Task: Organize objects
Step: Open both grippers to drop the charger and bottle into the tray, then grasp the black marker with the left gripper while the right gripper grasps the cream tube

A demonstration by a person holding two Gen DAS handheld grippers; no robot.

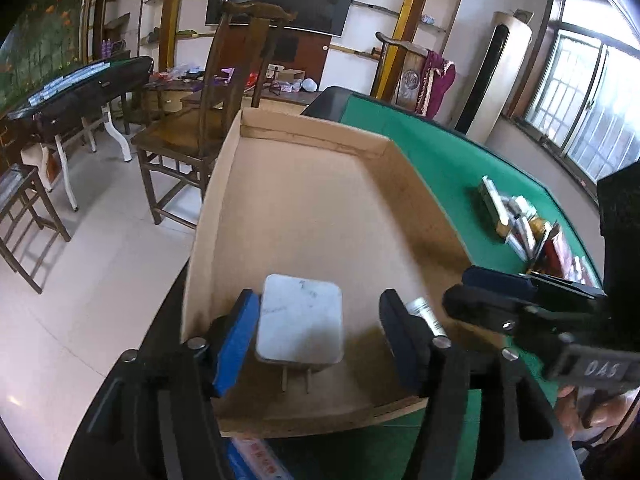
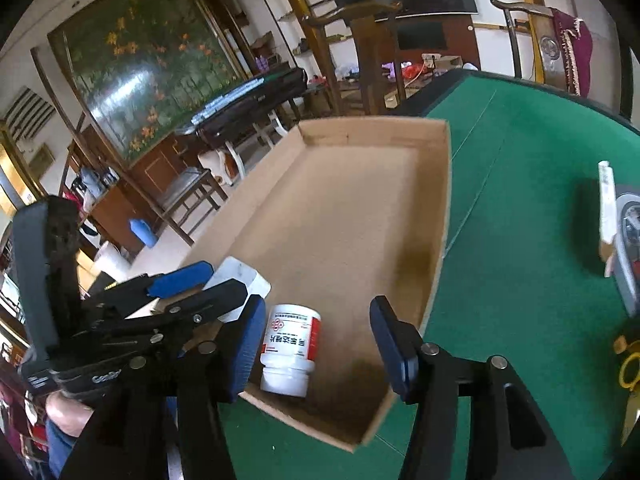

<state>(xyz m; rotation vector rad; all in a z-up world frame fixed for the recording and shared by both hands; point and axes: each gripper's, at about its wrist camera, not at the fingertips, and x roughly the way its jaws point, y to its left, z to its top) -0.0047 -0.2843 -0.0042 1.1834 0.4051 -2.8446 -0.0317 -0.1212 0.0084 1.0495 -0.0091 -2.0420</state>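
A shallow cardboard tray [image 1: 312,130] [image 2: 445,200] sits on the green table. A white charger plug [image 1: 300,320] [image 2: 240,276] lies on the tray floor with its prongs toward the camera. My left gripper [image 1: 320,312] [image 2: 208,282] is open around it; the left pad is close beside it and the right pad stands clear. A white medicine bottle [image 2: 290,350] [image 1: 424,312] with a red-and-white label lies on its side in the tray's near corner. My right gripper [image 2: 316,320] [image 1: 482,294] is open around it, with a wide gap on the right side.
A pile of small packets and tubes [image 1: 520,224] lies on the green felt [image 2: 520,240] to the right of the tray. A white box [image 2: 608,204] and yellow scissors [image 2: 628,364] sit at the right edge. Wooden chairs [image 1: 192,132] stand beyond the table's far-left side.
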